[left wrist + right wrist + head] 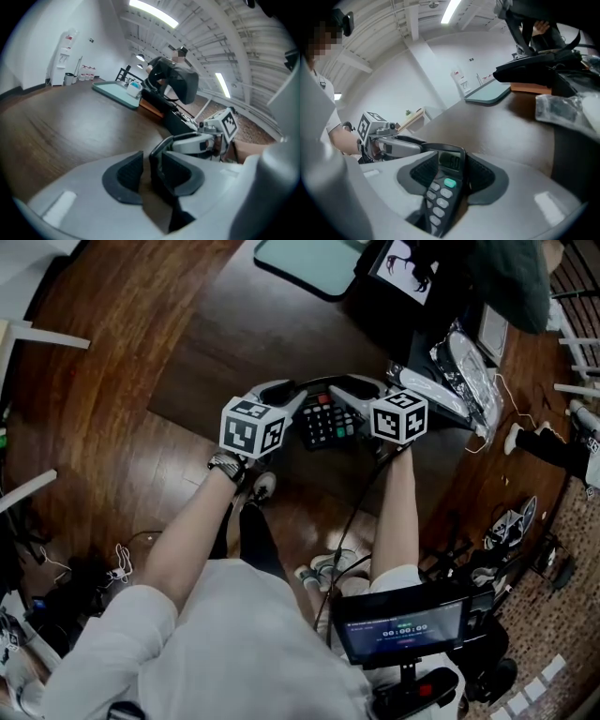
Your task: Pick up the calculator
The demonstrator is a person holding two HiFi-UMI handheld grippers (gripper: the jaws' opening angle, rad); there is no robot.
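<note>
The black calculator (328,423), with grey keys and a few green ones, is at the near edge of the dark table (234,343), between both grippers. My right gripper (349,399) comes in from the right. In the right gripper view its pads sit against both long sides of the calculator (443,187), display end away from me. My left gripper (298,401) comes in from the left. In the left gripper view the calculator (158,171) shows edge-on as a thin dark slab between the jaws, against the right pad, with a gap to the left pad (129,173).
A teal tray (305,263) and a black case with a horse picture (408,263) lie at the table's far side. A plastic-wrapped bundle (464,362) is to the right. A small screen (403,626) hangs below me; cables and shoes lie on the wooden floor.
</note>
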